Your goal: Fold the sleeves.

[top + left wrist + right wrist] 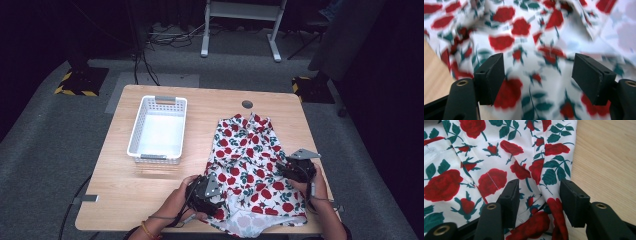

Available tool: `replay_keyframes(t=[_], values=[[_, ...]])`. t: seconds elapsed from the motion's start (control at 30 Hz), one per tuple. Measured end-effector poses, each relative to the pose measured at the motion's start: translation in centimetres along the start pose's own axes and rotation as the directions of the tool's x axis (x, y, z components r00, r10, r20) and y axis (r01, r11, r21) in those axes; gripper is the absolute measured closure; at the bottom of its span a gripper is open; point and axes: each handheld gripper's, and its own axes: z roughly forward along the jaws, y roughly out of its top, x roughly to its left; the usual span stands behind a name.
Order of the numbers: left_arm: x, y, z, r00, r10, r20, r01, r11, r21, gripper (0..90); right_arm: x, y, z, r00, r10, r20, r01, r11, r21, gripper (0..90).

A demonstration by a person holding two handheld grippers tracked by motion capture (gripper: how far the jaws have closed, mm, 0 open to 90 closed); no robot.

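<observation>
A white garment printed with red roses and green leaves (252, 165) lies spread on the right half of the wooden table (150, 195). My left gripper (212, 197) sits at the garment's lower left edge. In the left gripper view its jaws stand wide apart over the blurred rose fabric (536, 50), so the left gripper (537, 77) is open. My right gripper (290, 170) rests on the garment's right edge. In the right gripper view the jaws of the right gripper (539, 200) straddle a raised fold of the fabric (549, 205) with gaps on both sides.
An empty white plastic basket (159, 129) stands on the left half of the table. A round cable hole (247, 104) sits near the far edge. Bare wood (604, 157) lies just beyond the garment's edge. Grey carpet and a desk frame lie past the table.
</observation>
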Motion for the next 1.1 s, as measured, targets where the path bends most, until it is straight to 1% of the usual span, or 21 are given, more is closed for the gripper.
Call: replay_keyframes(t=[0.07,0.17,0.2,0.23,0.27,0.33,0.37,0.4,0.43,0.53,0.67,0.73,0.83,0.93,1.1], values=[[0.0,0.5,0.4,0.9997,0.019,-0.013,-0.019,0.9997,0.013,26.7,0.4,0.2,0.1,0.9998,-0.020,0.008,0.020,1.000,-0.002,51.5],[0.1,0.2,0.9,0.9996,0.028,-0.006,-0.027,0.9989,0.039,27.0,0.7,0.3,0.2,0.9993,-0.034,0.016,0.034,0.999,-0.007,51.5],[0.3,0.0,0.9,0.9999,0.010,0.000,-0.010,0.9997,0.024,26.7,0.7,0.3,0.2,0.9994,-0.031,0.015,0.031,0.999,-0.010,51.5],[0.5,-0.2,0.8,1.0000,-0.007,0.005,0.006,0.9996,0.026,27.1,0.7,0.2,0.2,0.9996,-0.026,0.011,0.026,1.000,-0.014,51.5],[0.7,-0.3,0.6,0.9999,-0.011,0.007,0.011,0.9997,0.022,26.9,0.6,0.2,0.3,0.9997,-0.023,0.007,0.023,1.000,-0.016,51.3],[1.1,-0.7,0.2,0.9991,-0.039,0.019,0.039,0.9992,0.007,26.4,0.5,0.1,0.3,1.0000,-0.004,-0.001,0.004,1.000,-0.019,51.2],[1.3,-0.9,0.0,0.9984,-0.051,0.026,0.051,0.9987,-0.006,26.3,0.5,0.1,0.3,1.0000,-0.004,-0.002,0.004,1.000,-0.018,51.2],[1.5,-1.1,-0.2,0.9981,-0.058,0.020,0.058,0.9983,-0.009,26.2,0.5,0.1,0.3,1.0000,-0.006,-0.003,0.005,1.000,-0.018,51.2],[1.6,-1.3,-0.4,0.9983,-0.057,0.014,0.057,0.9983,-0.001,26.1,0.5,0.1,0.3,1.0000,-0.008,-0.004,0.008,1.000,-0.020,51.2],[1.9,-2.0,-0.5,0.9964,-0.084,-0.011,0.084,0.9964,0.010,25.8,0.4,0.2,0.4,0.9998,-0.014,-0.012,0.013,1.000,-0.023,52.2],[2.3,-2.5,-0.5,0.9933,-0.116,0.007,0.116,0.9933,0.007,24.7,0.4,0.0,0.3,0.9999,-0.008,-0.015,0.008,1.000,-0.030,52.2],[2.4,-2.4,-0.5,0.9936,-0.113,0.004,0.113,0.9936,0.011,22.9,0.3,0.0,0.4,0.9998,-0.004,-0.020,0.003,0.999,-0.034,52.1],[2.4,-2.5,-0.4,0.9938,-0.111,0.007,0.111,0.9938,0.006,22.7,0.3,-0.1,0.4,0.9997,-0.006,-0.022,0.006,0.999,-0.037,52.1],[2.6,-2.6,-0.4,0.9914,-0.128,0.028,0.128,0.9918,0.001,22.8,0.2,-0.1,0.4,0.9996,-0.005,-0.027,0.004,0.999,-0.037,52.1],[2.8,-2.9,-0.3,0.9918,-0.121,0.040,0.122,0.9924,-0.016,22.6,0.1,-0.1,0.4,0.9995,-0.001,-0.031,-0.001,0.999,-0.038,52.1]])
